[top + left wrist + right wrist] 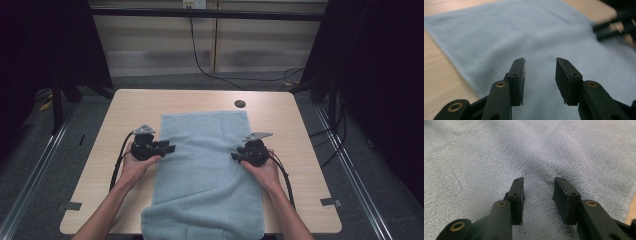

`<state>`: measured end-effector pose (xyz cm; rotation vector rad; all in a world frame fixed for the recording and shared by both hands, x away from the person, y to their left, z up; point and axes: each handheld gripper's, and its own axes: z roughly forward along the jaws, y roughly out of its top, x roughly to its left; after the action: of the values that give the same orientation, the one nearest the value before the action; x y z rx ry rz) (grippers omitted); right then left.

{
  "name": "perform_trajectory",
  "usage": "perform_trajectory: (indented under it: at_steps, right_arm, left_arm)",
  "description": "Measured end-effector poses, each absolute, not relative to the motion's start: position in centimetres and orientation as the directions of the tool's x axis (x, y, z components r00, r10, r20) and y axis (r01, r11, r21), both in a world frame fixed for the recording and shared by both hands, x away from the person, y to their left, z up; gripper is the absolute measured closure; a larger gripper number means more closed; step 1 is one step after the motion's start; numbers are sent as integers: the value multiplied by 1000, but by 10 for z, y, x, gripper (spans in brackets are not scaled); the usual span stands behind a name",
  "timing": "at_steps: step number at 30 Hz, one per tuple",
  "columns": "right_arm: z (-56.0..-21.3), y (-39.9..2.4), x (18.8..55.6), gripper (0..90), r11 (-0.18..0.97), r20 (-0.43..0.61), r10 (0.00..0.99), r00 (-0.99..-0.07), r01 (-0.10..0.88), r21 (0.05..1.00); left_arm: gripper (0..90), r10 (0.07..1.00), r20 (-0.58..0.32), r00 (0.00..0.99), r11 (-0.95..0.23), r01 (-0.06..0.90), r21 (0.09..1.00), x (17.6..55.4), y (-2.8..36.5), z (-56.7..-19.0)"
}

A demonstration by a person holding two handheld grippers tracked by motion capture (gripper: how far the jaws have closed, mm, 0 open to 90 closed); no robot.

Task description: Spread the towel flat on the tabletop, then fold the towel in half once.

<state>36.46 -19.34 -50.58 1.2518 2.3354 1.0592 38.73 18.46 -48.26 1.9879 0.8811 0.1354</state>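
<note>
A light blue towel [205, 165] lies lengthwise on the wooden table [135, 102], and its near end hangs over the front edge. My left gripper [169, 148] rests at the towel's left edge and points right across it. In the left gripper view its jaws [540, 61] stand open over the cloth with nothing between them, and the other gripper [614, 25] shows at the far side. My right gripper [234, 157] sits on the towel's right part and points left. In the right gripper view its jaws [537, 180] are open just above the pile, holding nothing.
A round cable hole [240, 104] sits near the table's back edge, just beyond the towel. Black cables [200, 60] run along the floor behind. Dark stands and metal rails [30, 175] flank the table on both sides.
</note>
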Motion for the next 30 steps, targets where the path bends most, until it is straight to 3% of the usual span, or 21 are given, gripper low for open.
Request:
perform_trajectory:
  at_steps: [7, 8, 9, 11, 13, 26, 30]
  right_arm:
    - [-508, -193, 376, 557, 325, 96, 823, -559, 604, 728]
    - [-508, -193, 375, 555, 321, 100, 819, -564, 597, 735]
    - [-508, -193, 375, 555, 321, 100, 819, -564, 597, 735]
    - [-508, -196, 376, 494, 301, 133, 814, -565, 608, 735]
    - [-506, -196, 375, 415, 290, 148, 814, -562, 613, 735]
    - [-511, -212, 352, 439, 262, 166, 815, -555, 609, 749]
    - [-507, -209, 336, 440, 329, 135, 794, -593, 605, 726]
  left_arm:
    - [645, 657, -229, 718, -346, 557, 755, 388, 191, -510]
    - [685, 709, -102, 698, -393, 512, 764, 390, 193, -510]
    - [678, 709, -102, 698, -393, 512, 764, 390, 193, -510]
    - [667, 696, -225, 682, -314, 570, 759, 401, 199, -511]
    - [677, 697, -193, 691, -338, 553, 762, 399, 198, -511]
    - [664, 668, -192, 719, -377, 550, 745, 389, 203, -508]
    - [663, 642, -193, 742, -399, 538, 742, 367, 204, -507]
